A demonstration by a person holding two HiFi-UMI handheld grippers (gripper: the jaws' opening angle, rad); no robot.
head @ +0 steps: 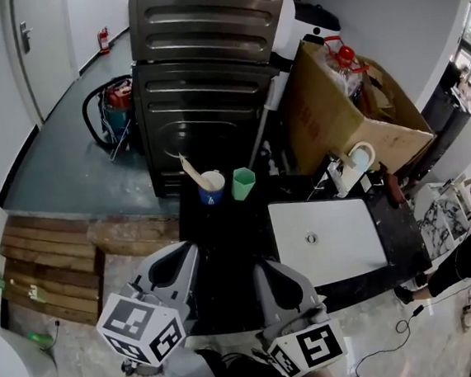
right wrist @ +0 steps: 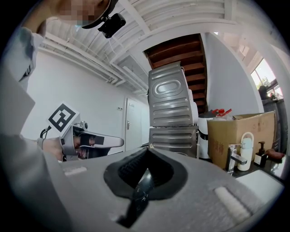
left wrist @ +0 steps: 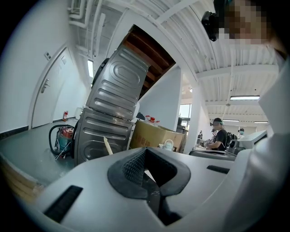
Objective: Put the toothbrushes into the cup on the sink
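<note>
Standing near the back edge of the dark counter (head: 223, 234), a blue cup (head: 211, 189) holds one pale-handled toothbrush (head: 192, 171), which leans out towards 11 o'clock; its bristle end cannot be made out. A green cup (head: 243, 183) stands just beside the blue one at its 3 o'clock, and what it contains is not visible from above. The white sink (head: 341, 252) lies at about 4 o'clock from the cups, with a tap (head: 341, 173) at its far rim. In the left gripper view only the tip of the toothbrush handle (left wrist: 108, 146) rises above the gripper's grey body, which hides the cup. The left gripper (head: 188, 251) hovers over the near edge of the counter, with the blue cup at its 12 o'clock and well apart from it. Its jaws (left wrist: 146, 156) are clenched pad against pad, with nothing between them. The right gripper (head: 265, 267) sits just beside it at 3 o'clock, also clear of the cups. Its jaws (right wrist: 146, 158) are pressed together and empty. Its view shows the left gripper (right wrist: 97, 142) at 9 o'clock. Behind the cups rise stacked grey metal appliances (head: 198, 63), cut off at the top of the head view, and a cardboard box (head: 328, 116) stands at their 3 o'clock.
</note>
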